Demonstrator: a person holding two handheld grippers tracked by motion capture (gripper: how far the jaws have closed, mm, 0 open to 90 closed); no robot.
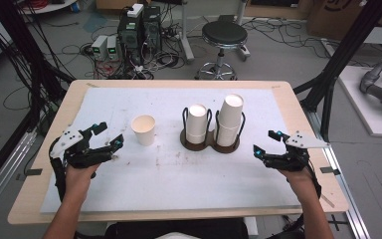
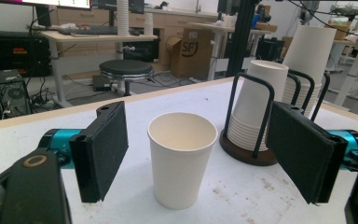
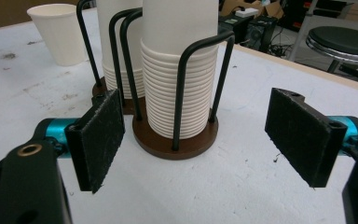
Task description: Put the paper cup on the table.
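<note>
A single white paper cup [image 1: 143, 130] stands upright on the white mat, left of a dark double cup holder [image 1: 210, 145]. The holder carries two stacks of upturned paper cups, a shorter one [image 1: 197, 123] and a taller one [image 1: 230, 118]. My left gripper [image 1: 109, 134] rests at the mat's left side, open and empty, pointing at the single cup [image 2: 182, 158], which stands a little ahead of its pads [image 2: 102, 149]. At the mat's right side my right gripper [image 1: 265, 142] is open and empty too, facing the taller stack [image 3: 177, 70] from a short distance, pads [image 3: 303, 135] apart.
The wooden table [image 1: 45, 191] reaches beyond the mat on all sides. Behind it on the floor are a black stool [image 1: 224, 37], computer boxes [image 1: 139, 30] and loose cables. Black frame posts [image 1: 340, 55] rise at both sides.
</note>
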